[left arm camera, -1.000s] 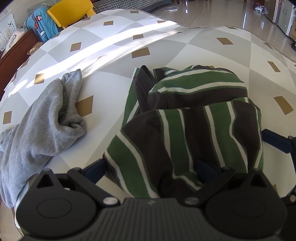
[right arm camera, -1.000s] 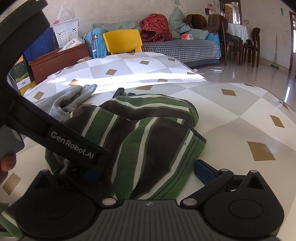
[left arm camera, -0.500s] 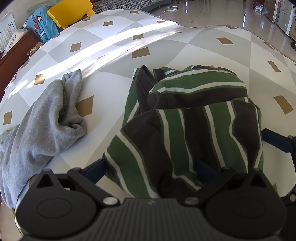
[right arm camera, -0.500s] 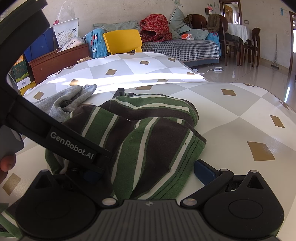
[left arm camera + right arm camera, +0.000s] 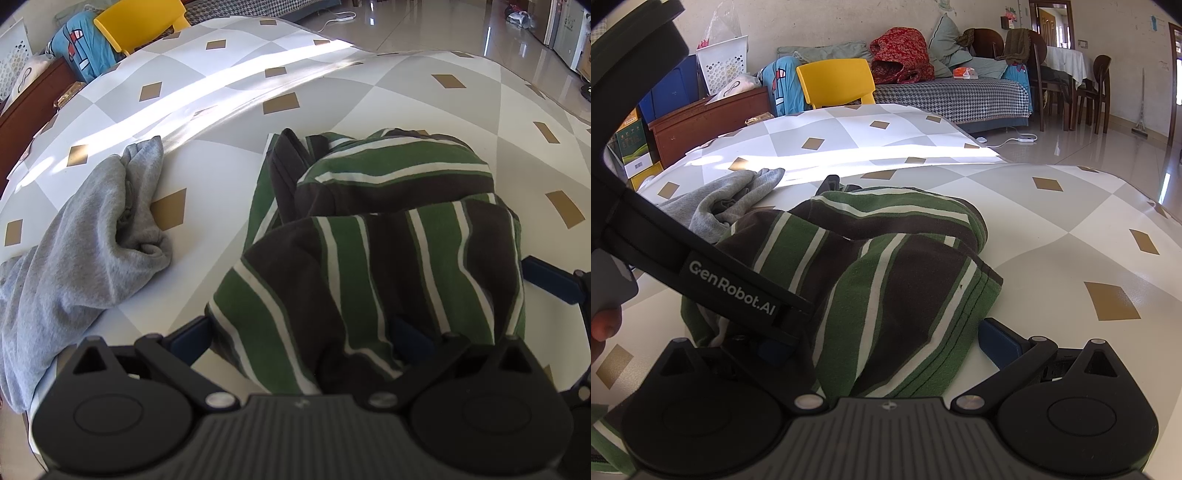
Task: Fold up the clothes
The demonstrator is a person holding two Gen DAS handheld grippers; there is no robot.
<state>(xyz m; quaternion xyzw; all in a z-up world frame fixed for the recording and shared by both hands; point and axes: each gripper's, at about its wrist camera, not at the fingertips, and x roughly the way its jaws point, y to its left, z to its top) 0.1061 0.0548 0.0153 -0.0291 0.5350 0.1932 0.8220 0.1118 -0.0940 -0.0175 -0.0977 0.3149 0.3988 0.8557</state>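
A green, brown and white striped shirt (image 5: 373,236) lies bunched on the checked table (image 5: 221,88). It also shows in the right wrist view (image 5: 886,273). My left gripper (image 5: 299,332) is open, its blue fingers spread wide, with the shirt's near edge draped between them over the right finger. My right gripper (image 5: 882,339) is open too, with the shirt's hem lying between its fingers; its left finger is hidden behind the left gripper's body (image 5: 731,284). The right gripper's blue finger (image 5: 546,277) pokes out at the shirt's right side.
A crumpled grey garment (image 5: 81,251) lies on the table left of the shirt and hangs over the near left edge. It also shows in the right wrist view (image 5: 724,199). Behind the table stand a yellow chair (image 5: 834,81), a wooden cabinet (image 5: 713,122) and a sofa (image 5: 953,92).
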